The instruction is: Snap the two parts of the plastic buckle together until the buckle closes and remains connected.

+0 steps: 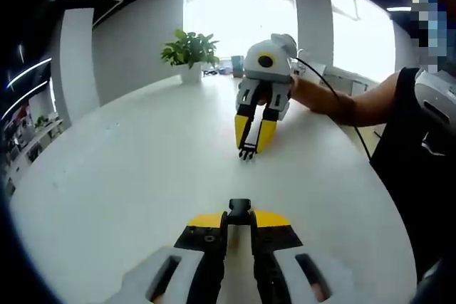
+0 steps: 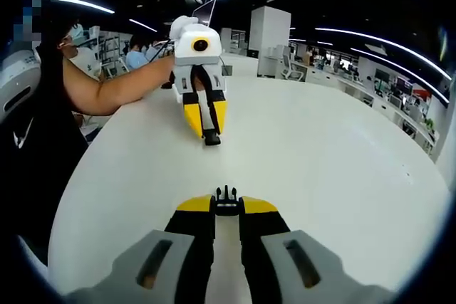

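Each tool is clenched on one half of the black plastic buckle. In the left gripper view, the left tool [image 1: 239, 227], with its yellow-tipped black jaws, is seen grasping the socket-like buckle half [image 1: 239, 211], which juts forward just past the jaw tips. In the right gripper view, the right tool [image 2: 226, 208] is seen grasping the pronged buckle half [image 2: 226, 200], its small teeth pointing ahead. The two halves are held well apart above the round white table [image 2: 320, 154], and each is pointed toward the other tool, which appears opposite, so the prongs are judged to be lined up for a straight push into the socket. Holding each piece by its rear end leaves the mating ends free, which appears to be the reason for the grip. The closing step is not yet done; a level, centred approach is judged necessary, since a tilt could make the prongs miss the opening.

Counted: two tools, two buckle halves, one table, one green potted plant in a white pot [image 1: 189, 53] at the far table edge.
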`<state>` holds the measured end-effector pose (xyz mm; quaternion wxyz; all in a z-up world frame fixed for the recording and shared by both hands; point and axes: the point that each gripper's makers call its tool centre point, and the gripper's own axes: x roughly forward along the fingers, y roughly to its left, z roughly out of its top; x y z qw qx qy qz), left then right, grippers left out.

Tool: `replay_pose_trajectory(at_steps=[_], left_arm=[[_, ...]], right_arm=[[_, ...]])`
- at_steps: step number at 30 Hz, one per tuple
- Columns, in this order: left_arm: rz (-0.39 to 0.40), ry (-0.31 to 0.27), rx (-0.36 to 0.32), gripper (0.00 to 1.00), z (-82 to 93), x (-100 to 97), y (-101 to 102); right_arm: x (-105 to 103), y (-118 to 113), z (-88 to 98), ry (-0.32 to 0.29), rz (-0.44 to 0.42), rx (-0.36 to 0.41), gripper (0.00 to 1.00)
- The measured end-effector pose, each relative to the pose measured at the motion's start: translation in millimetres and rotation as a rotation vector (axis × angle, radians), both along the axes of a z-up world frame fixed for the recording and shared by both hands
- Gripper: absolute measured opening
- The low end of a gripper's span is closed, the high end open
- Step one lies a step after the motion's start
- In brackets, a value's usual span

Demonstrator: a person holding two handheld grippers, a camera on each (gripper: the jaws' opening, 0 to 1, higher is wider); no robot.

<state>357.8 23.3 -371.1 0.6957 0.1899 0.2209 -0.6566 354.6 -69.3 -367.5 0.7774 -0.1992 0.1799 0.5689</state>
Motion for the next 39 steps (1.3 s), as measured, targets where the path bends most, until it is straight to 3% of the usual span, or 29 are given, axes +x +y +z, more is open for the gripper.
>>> replay_pose_trajectory(at_steps=[39], left_arm=[[-0.008, 0.008, 0.008, 0.11, -4.9, -2.3, -3.7]], right_arm=[[-1.0, 2.5, -4.1, 0.008, 0.006, -0.012, 0.13]])
